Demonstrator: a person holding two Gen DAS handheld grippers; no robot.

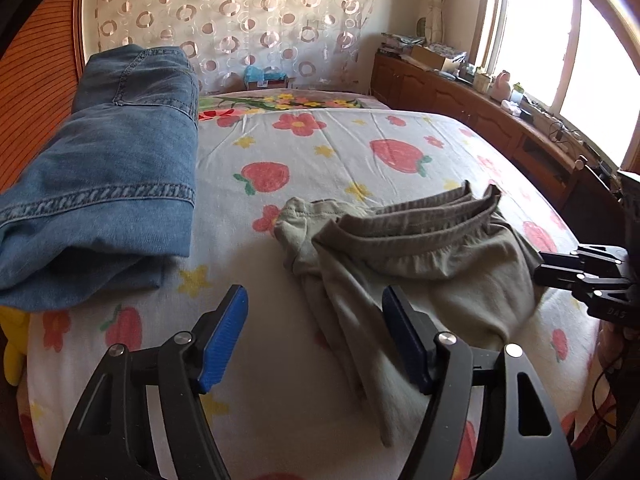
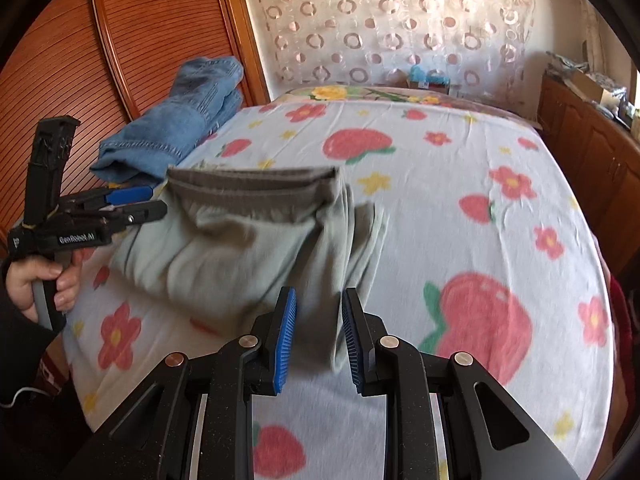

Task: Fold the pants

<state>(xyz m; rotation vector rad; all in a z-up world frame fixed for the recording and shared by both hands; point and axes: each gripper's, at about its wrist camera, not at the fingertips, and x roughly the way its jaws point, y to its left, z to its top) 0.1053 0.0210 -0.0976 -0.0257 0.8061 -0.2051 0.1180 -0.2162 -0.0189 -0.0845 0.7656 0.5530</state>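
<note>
A bed (image 1: 304, 152) covered by a white sheet printed with strawberries and flowers fills both views. On its left edge, next to a ribbed wooden panel (image 2: 72, 60), lies a folded pile of blue jeans (image 1: 116, 168). The grey-green pants (image 1: 420, 264) lie near the front middle of the bed, bunched and partly folded, with the darker ribbed waistband (image 2: 252, 184) on the side away from the cameras and running across the bed; the legs trail toward the near edge, so the long axis runs roughly from the waistband toward the viewer. The left hand-held gripper (image 1: 314, 336) has its blue pads spread wide, one on each side of the trailing leg fabric, not pressing on it. The right hand-held gripper (image 2: 318, 336) has its jaws narrow with a gap, hovering over a fold of the pants at their near right edge; whether the pads pinch cloth cannot be told. In the right wrist view a hand (image 2: 44, 284) grips the left tool's handle, whose side reads "GenRobot.AI".
</note>
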